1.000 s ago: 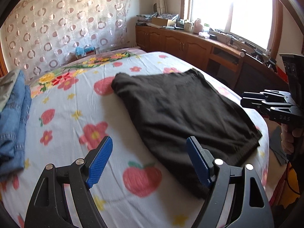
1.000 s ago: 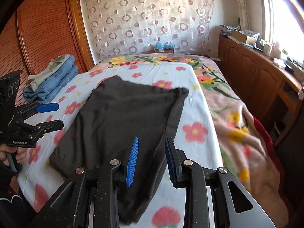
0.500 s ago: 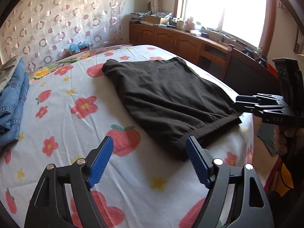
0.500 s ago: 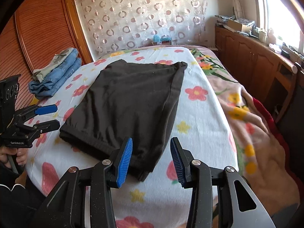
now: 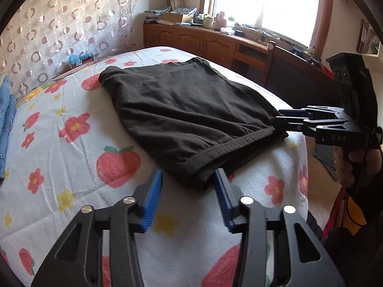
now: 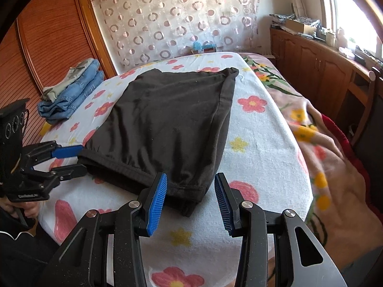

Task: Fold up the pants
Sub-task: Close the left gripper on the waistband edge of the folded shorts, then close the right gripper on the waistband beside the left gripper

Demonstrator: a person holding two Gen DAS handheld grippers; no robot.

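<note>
Black pants lie folded flat on the flowered bedsheet. Low in the left wrist view, my left gripper has its jaws closing around the near left corner of the waistband. The right pad touches the cloth and the left pad stands off it. From the right wrist view the left gripper straddles that corner, one finger above and one below. My right gripper is open with the other near corner of the pants between its blue pads; it also shows as the right gripper at the hem's far end.
Folded jeans are stacked at the bed's far left. A pink floral blanket hangs over the right side. Wooden cabinets run under the window and a wooden wardrobe stands on the left. A hand holds the right gripper's grip.
Both grippers came down and in toward the pants' near hem, so each now has a corner between its fingers. The left jaws narrowed a lot; the right jaws widened a little.
</note>
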